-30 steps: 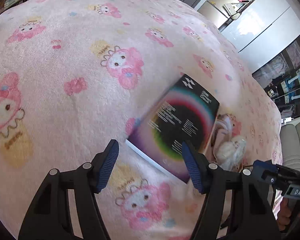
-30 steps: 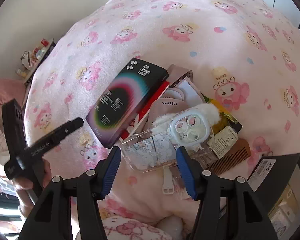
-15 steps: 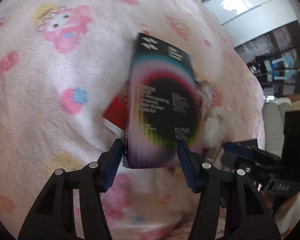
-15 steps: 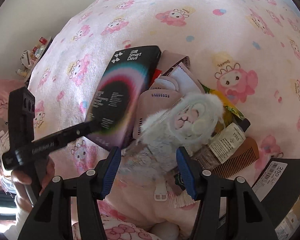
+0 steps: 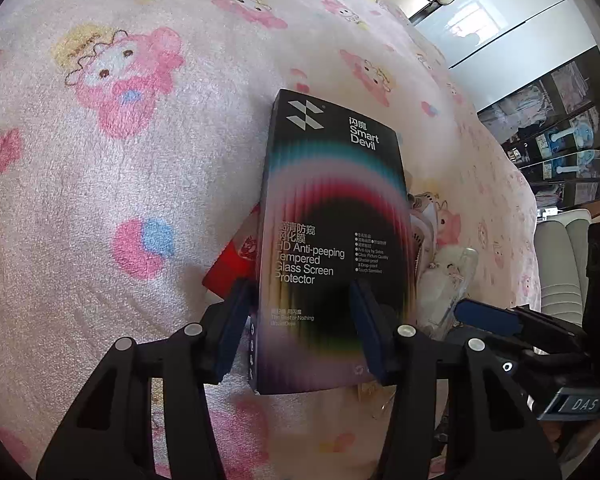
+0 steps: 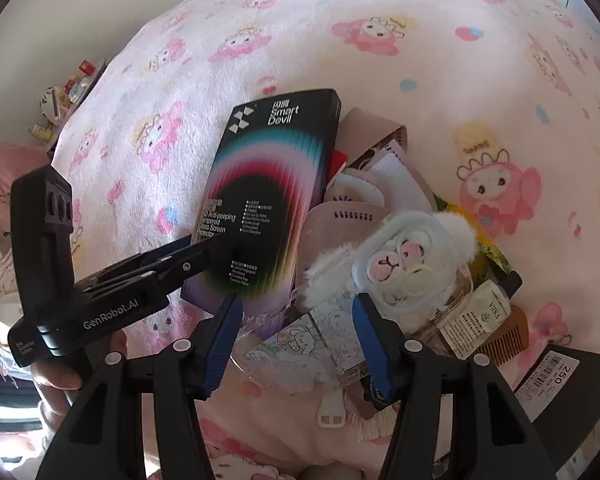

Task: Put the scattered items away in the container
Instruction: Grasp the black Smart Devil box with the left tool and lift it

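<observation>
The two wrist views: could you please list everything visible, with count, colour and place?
blanket: one, pink cartoon print, under everything
screen protector box: one, black with rainbow ring, tilted at the pile's left
red packet: one, red, under the box
face masks: several, dusty pink and white, behind the toy
plush toy: one, white, mid-pile
clear case: one, transparent with line drawings, in front of the toy
bottle: one, cream label, right of the toy
comb: one, brown, beside the bottle
container: one, black, bottom right
left gripper: black, blue pads, jaws just been closing, box between them, grip unclear
right gripper: same colours, open over the clear case
</observation>
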The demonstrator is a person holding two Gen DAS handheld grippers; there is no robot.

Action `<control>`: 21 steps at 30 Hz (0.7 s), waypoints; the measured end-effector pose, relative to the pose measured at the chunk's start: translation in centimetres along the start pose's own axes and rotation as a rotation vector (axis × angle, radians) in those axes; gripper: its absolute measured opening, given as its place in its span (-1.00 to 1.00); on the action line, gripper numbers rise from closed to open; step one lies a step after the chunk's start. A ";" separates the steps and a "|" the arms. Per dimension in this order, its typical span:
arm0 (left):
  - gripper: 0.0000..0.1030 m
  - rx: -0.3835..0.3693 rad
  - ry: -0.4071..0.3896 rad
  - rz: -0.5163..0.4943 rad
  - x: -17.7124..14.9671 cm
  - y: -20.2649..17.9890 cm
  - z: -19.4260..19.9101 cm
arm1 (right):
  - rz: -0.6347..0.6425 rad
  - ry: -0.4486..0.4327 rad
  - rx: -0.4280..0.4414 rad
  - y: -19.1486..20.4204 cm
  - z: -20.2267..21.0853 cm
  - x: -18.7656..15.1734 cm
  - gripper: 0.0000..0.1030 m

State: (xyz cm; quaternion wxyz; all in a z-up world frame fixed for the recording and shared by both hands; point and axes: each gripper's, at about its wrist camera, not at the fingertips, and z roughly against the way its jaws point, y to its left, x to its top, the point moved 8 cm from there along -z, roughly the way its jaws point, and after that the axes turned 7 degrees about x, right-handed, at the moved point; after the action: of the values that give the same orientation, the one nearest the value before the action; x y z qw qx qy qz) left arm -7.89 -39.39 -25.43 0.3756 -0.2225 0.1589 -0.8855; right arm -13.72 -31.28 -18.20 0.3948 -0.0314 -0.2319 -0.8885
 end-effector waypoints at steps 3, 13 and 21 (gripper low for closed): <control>-0.01 -0.008 0.002 0.011 0.7 0.4 0.1 | 0.014 -0.106 0.019 0.8 1.4 1.4 0.05; 0.02 -0.011 0.006 -0.018 1.9 0.1 -0.2 | -0.007 0.047 -0.002 0.9 -0.5 0.3 0.05; 0.02 -0.007 0.010 0.057 1.6 0.4 -0.2 | -0.037 0.130 0.070 1.1 -3.4 -1.1 0.04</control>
State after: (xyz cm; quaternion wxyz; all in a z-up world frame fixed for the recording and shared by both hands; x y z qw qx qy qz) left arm -8.71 -40.82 -25.36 0.3991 -0.2147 0.1699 -0.8751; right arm -11.75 -32.70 -21.04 0.3936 0.0446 -0.2372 -0.8871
